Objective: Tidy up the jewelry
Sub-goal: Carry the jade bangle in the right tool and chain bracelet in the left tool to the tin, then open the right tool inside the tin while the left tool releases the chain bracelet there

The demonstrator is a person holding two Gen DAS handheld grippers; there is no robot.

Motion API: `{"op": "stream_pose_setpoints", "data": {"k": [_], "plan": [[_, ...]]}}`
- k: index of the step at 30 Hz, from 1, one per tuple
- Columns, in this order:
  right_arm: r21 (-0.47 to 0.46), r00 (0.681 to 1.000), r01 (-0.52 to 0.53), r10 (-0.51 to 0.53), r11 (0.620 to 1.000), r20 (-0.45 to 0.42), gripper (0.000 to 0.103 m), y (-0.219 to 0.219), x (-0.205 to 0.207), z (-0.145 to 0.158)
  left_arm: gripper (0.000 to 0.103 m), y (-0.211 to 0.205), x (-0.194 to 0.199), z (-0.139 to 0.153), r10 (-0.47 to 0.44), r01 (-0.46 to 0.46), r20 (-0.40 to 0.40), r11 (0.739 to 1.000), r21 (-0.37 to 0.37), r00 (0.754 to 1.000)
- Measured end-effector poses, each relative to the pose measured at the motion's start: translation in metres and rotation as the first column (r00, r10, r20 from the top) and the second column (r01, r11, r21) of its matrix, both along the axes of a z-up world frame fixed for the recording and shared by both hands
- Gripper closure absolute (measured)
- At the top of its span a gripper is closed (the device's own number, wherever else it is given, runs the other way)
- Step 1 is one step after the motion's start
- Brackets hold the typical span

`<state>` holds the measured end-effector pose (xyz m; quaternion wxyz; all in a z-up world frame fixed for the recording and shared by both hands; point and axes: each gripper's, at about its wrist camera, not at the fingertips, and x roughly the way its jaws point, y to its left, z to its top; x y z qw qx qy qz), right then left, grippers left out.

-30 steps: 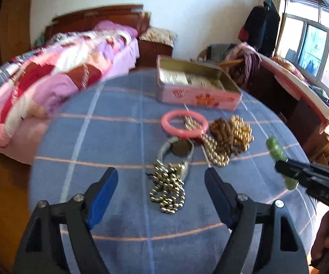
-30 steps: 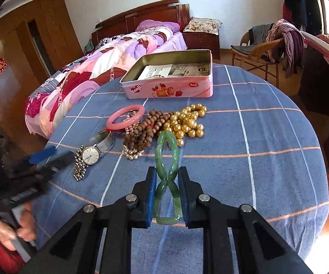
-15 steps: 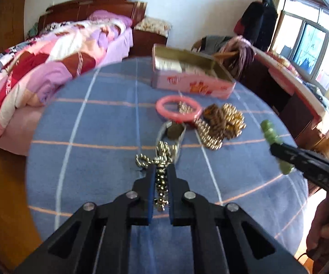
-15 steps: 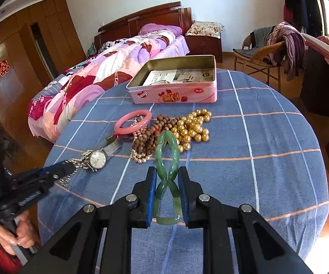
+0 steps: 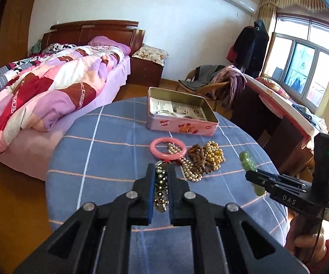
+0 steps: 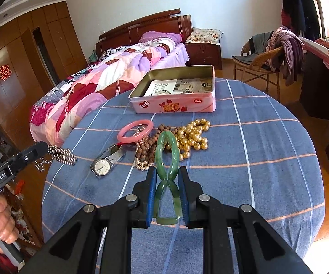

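Note:
My left gripper (image 5: 161,171) is shut on a silver bead bracelet (image 5: 161,189) and holds it above the blue checked tablecloth (image 5: 109,150); the bracelet also shows hanging from it in the right wrist view (image 6: 61,155). My right gripper (image 6: 166,178) is shut on a green jade bracelet (image 6: 165,159), lifted over the table. On the cloth lie a pink bangle (image 6: 135,130), a silver watch (image 6: 104,164), brown wooden beads (image 6: 149,147), gold pearls (image 6: 193,134) and a pale pearl string (image 6: 141,165). An open pink tin (image 6: 176,107) stands behind them.
A bed with a patchwork quilt (image 5: 43,91) lies left of the round table. A wicker chair with clothes (image 6: 267,61) stands beyond it. A dark desk (image 5: 278,123) is at the right. The tin holds papers and small items.
My left gripper closed on the silver bead bracelet and lifted it off the cloth, away from the watch. My right gripper kept holding the green bracelet and rose a little.

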<state>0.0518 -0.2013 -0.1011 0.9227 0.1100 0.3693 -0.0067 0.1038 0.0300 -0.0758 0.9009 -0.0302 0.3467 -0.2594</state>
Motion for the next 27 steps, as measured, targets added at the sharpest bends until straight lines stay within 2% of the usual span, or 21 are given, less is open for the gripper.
{"op": "stream_pose_setpoints", "data": {"k": [3,7,13,18,22,25,27], "plan": [[-0.004,1.000,-0.002,0.002,1.000,-0.012,0.084,-0.001,0.004,-0.002,0.093,-0.010,0.002,-0.004,-0.018,0.019,-0.022,1.000,0.010,1.000],[-0.022,1.000,-0.009,0.010,1.000,0.012,0.084,-0.003,0.015,0.009,0.093,-0.024,0.010,0.002,-0.039,0.039,-0.012,0.999,0.018,0.999],[-0.030,0.995,-0.006,0.009,1.000,0.101,0.084,-0.015,0.046,0.041,0.093,-0.042,0.040,0.038,-0.063,0.065,0.058,0.997,-0.046,0.996],[-0.046,0.986,0.023,-0.015,0.999,0.166,0.084,-0.029,0.083,0.059,0.093,-0.067,0.071,0.058,-0.074,0.084,0.132,0.994,-0.072,0.988],[-0.022,0.981,0.077,-0.072,0.997,0.179,0.084,-0.047,0.114,0.052,0.093,-0.088,0.101,0.055,-0.077,0.089,0.149,0.993,-0.081,0.986],[0.008,0.982,0.098,-0.098,0.995,0.160,0.084,-0.055,0.135,0.037,0.093,-0.103,0.121,0.044,-0.072,0.085,0.120,0.991,-0.104,0.990],[0.018,0.984,0.110,-0.111,0.994,0.137,0.084,-0.059,0.150,0.025,0.093,-0.114,0.134,0.031,-0.061,0.070,0.099,0.993,-0.093,0.993]]}}
